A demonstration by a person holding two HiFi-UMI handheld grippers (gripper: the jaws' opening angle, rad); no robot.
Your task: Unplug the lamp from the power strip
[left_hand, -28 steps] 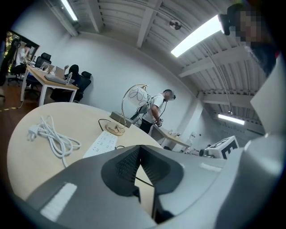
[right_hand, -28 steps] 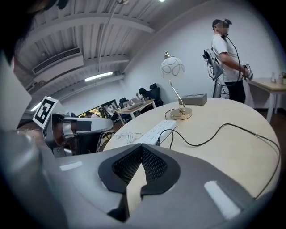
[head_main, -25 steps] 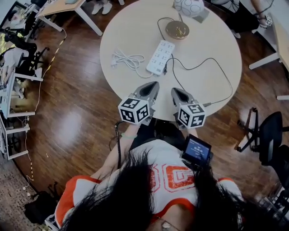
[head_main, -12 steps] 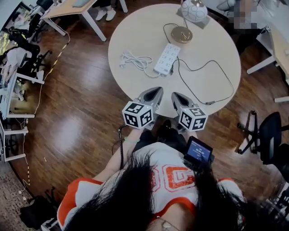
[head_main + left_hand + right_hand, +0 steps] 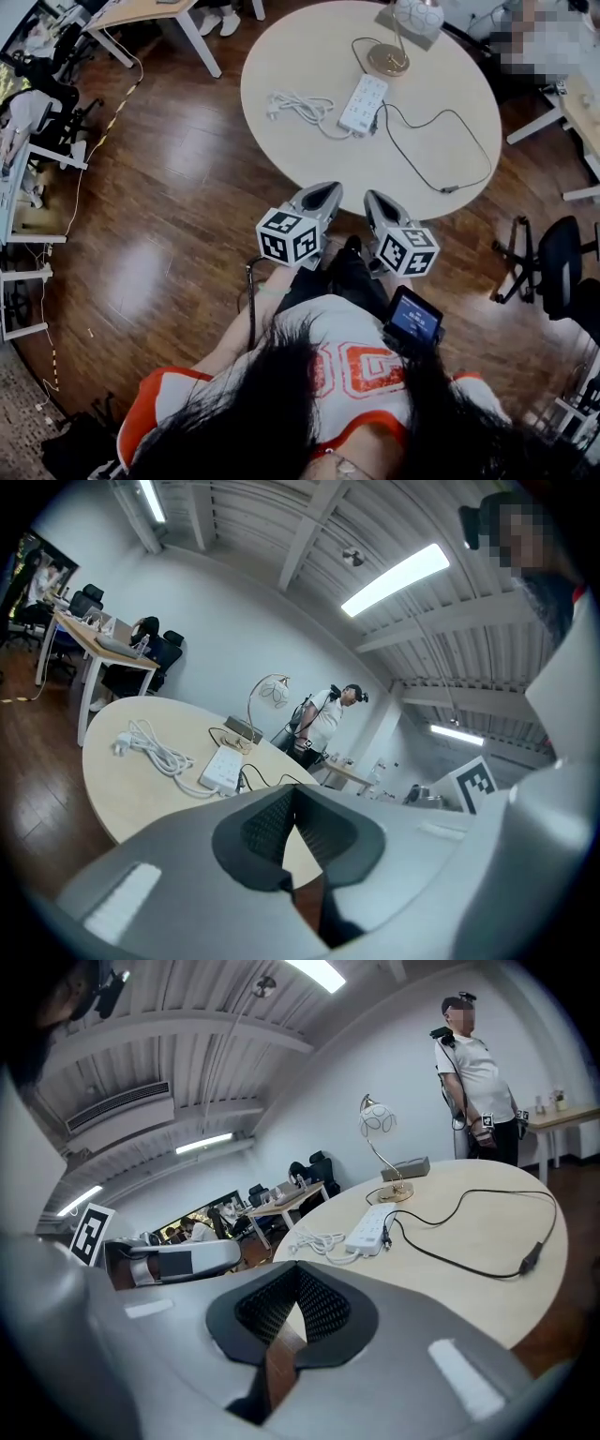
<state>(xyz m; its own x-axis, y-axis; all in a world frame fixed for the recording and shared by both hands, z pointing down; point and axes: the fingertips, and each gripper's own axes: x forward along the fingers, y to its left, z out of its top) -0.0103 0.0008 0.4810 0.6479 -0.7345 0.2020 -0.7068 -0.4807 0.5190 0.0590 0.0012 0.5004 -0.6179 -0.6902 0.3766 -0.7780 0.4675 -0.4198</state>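
On the round table (image 5: 300,164), the lamp (image 5: 389,58) stands just behind the white power strip (image 5: 363,91), its black cord (image 5: 450,112) plugged into the strip, while the left gripper (image 5: 326,190) and right gripper (image 5: 374,199) hover near the table's edge, both closed and empty.

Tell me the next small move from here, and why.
Probably bring the right gripper forward toward the black plug in the strip, opening its jaws on the way. It and the left gripper are shut and empty, at the table's near edge, well short of the strip.
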